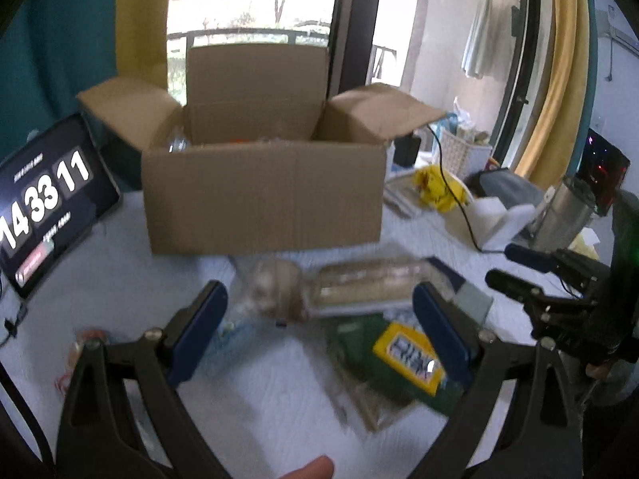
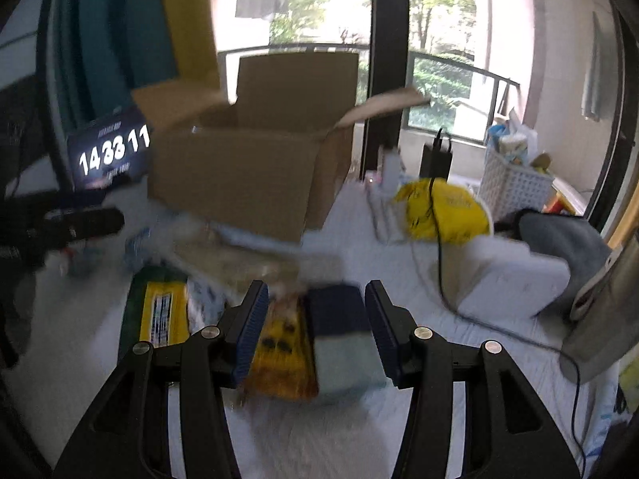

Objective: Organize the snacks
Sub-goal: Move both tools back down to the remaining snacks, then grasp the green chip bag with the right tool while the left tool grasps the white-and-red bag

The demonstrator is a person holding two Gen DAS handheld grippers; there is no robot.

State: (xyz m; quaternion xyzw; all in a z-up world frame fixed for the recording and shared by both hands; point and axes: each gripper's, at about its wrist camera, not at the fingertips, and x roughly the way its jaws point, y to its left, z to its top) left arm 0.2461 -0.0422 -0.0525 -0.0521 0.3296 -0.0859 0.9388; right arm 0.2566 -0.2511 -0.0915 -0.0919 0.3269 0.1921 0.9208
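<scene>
An open cardboard box (image 1: 259,199) stands on the white cloth, also in the right wrist view (image 2: 231,183). In front of it lie a clear bag of brown snacks (image 1: 275,291), a clear tray of biscuits (image 1: 367,283) and a green and yellow packet (image 1: 403,355). My left gripper (image 1: 319,289) hangs wide open above them, holding nothing. My right gripper (image 2: 316,285) is open, low over a yellow packet (image 2: 283,351) and a navy and pale teal packet (image 2: 343,335) that lie between its fingers. The picture is blurred; I see no pad pressing.
A tablet showing a clock (image 1: 44,199) leans left of the box. Right of the box are a yellow bag (image 2: 443,211), a white basket (image 2: 515,187), a white block (image 2: 515,279), a black cable (image 2: 439,263) and a steel vessel (image 2: 603,311). A small packet (image 1: 88,343) lies at the left.
</scene>
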